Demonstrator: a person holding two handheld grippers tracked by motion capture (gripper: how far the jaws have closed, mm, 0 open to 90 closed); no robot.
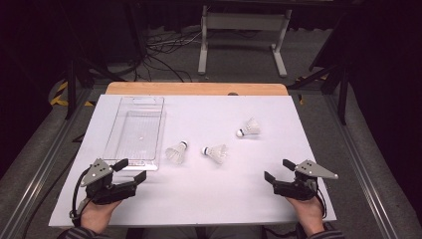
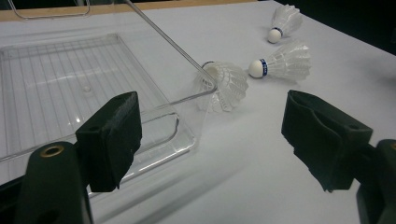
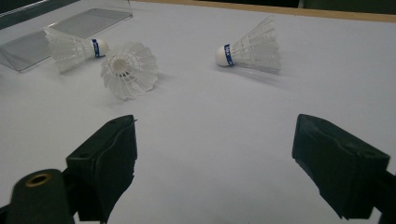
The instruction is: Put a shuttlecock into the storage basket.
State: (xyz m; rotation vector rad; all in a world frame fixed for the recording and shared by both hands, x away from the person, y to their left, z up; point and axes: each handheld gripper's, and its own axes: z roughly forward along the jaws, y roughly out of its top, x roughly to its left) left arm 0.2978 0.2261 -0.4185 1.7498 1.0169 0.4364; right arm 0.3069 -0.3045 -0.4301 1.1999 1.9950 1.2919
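The white table [image 1: 199,199] carries a clear plastic tray [image 1: 135,130] at its left, lying flat and holding nothing. Three shuttlecocks lie to the tray's right: the nearest shuttlecock [image 1: 176,152] sits just beside the tray's near right corner, the middle shuttlecock [image 1: 215,152] lies near it with its cork pointing left, and the far shuttlecock [image 1: 249,128] rests well apart toward the right.

The left gripper [image 1: 130,170] rests at the tray's near edge with its jaws spread wide and nothing between them. The right gripper [image 1: 278,170] rests near the table's right front, jaws likewise spread and bare.

Judged step: approach and pick up a shuttlecock for placement in the tray.

Recommended procedure:
- Use the left gripper for the nearest shuttlecock; it lies closest to that side.
- Approach from the open table side, not across the tray wall, which the skirt almost touches.
- Close the jaws on the cork or the stem base; the feather skirt probably deforms under pressure.
- Close gently; a light shuttlecock is likely to roll if nudged before the jaws meet
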